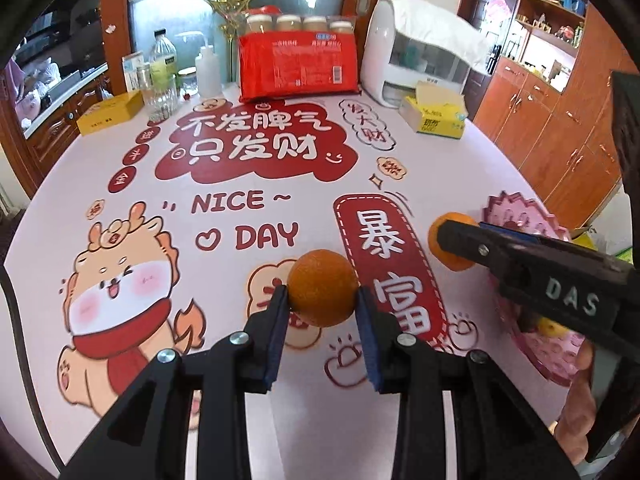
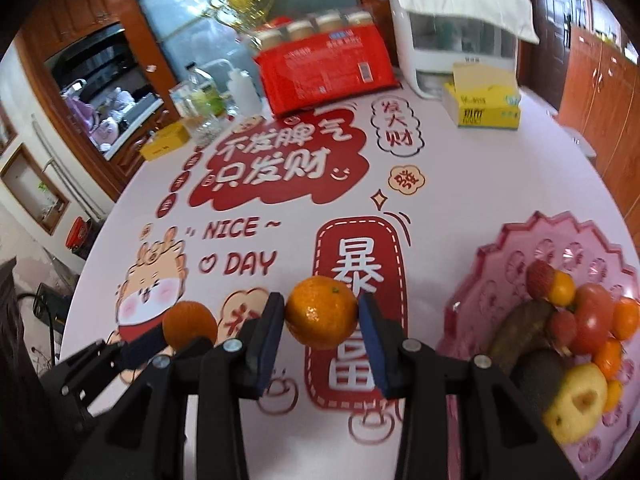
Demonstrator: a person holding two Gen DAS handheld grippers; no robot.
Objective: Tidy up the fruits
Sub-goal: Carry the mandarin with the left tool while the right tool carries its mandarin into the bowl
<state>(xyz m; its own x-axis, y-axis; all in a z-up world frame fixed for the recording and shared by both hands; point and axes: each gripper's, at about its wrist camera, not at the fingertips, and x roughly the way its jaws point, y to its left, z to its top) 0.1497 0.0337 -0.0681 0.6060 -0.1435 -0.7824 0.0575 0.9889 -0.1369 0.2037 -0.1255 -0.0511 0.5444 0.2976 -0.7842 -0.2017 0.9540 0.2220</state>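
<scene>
Left gripper (image 1: 322, 296) clamps orange (image 1: 322, 287); right gripper (image 2: 321, 314) clamps tangerine (image 2: 321, 312); plate (image 2: 516, 240) partly cut off.

I am counting two grippers, my left gripper (image 1: 322, 294) and my right gripper (image 2: 321, 313), each pinching one orange, so two held oranges: the duller orange (image 1: 322, 294) and the glossier orange (image 2: 321, 313). I am seeing one pink fruit tray (image 2: 520, 240) carrying about four small oranges, two strawberries, one tomato (image 2: 594, 312), one brown long fruit, one dark avocado-like fruit and one yellow fruit (image 2: 576, 406). Farther back I am counting one red pack (image 1: 298, 66) showing four jar lids, two yellow boxes, one white appliance (image 1: 416, 46) and roughly three bottles, though that cluster is too crowded to count surely.
</scene>
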